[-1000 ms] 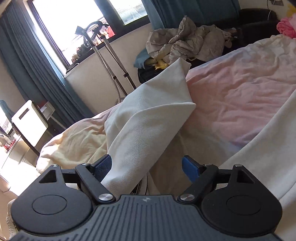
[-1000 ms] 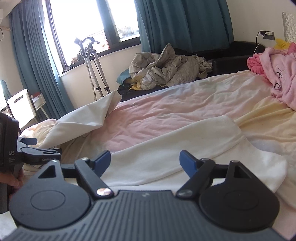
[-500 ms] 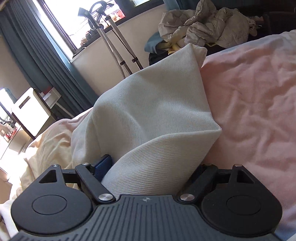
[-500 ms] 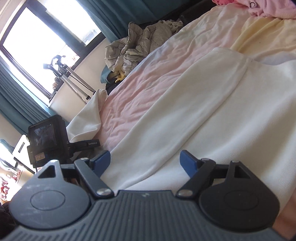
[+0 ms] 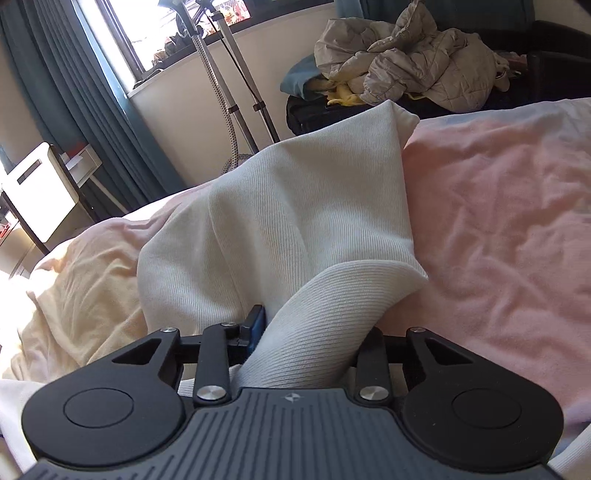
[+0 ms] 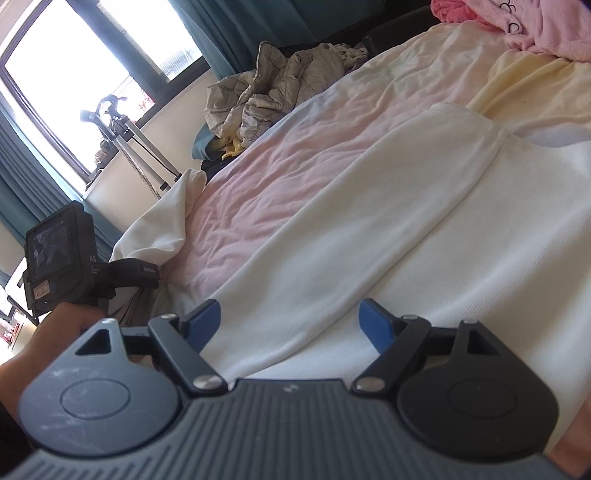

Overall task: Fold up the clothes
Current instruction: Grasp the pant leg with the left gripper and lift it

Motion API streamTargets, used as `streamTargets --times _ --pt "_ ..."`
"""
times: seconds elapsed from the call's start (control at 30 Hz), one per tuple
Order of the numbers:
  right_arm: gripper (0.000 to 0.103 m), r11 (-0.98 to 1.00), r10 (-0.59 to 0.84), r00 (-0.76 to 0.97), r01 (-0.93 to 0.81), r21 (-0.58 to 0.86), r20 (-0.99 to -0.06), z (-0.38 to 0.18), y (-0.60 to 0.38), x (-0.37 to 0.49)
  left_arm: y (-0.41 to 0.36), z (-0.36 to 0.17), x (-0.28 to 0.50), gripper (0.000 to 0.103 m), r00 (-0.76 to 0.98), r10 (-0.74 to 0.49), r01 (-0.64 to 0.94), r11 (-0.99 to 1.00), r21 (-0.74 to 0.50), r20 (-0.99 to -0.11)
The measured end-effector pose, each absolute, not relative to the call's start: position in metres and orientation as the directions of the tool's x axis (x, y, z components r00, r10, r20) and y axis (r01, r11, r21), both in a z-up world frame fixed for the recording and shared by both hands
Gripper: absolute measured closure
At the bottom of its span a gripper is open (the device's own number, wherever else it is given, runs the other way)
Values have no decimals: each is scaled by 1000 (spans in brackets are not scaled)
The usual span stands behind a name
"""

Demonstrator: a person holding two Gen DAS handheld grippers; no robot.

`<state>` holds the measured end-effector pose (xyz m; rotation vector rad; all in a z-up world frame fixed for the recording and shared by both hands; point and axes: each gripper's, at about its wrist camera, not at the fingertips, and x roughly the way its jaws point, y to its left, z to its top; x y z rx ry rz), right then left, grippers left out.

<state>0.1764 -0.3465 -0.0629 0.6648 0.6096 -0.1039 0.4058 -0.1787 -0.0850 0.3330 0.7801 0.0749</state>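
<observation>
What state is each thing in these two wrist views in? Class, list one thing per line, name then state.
left gripper: jaws closing, white fabric between them.
right gripper: open, holding nothing.
white garment: spread on the bed, one sleeve folded flat, the other end bunched up.
pink sheet: wrinkled.
grey quilted jacket: crumpled in a heap.
curtains: drawn aside from the window.

Sunlit window (image 6: 74, 85) (teal curtains (image 5: 74, 122)), bed (image 5: 498, 221).

Garment (image 6: 369, 236) spread on bed (image 6: 295, 155), jacket heap (image 6: 273, 85) behind, stand (image 5: 221, 92) by window (image 5: 155, 33)
</observation>
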Motion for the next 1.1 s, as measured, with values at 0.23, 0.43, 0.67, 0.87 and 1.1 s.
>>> streamTargets --times 0.23,0.43,0.67,0.87,1.1 --pt "20 814 97 823 257 520 -559 -63 -340 176 -129 -13 343 89 710 -71 99 995 -1 -700" --pt "20 829 148 859 162 535 -490 -52 -330 169 -35 31 250 90 720 -347 109 912 -396 -601" --pt "21 854 260 858 10 520 -444 -48 -307 165 49 -4 172 89 775 -396 40 809 -587 -493" --pt "21 948 277 846 -161 276 -456 -42 -259 155 101 -53 161 89 788 -411 -50 699 -714 -458" --pt "21 926 244 872 -340 -166 -425 -43 -189 156 116 -71 170 88 790 -423 -35 691 -722 -443"
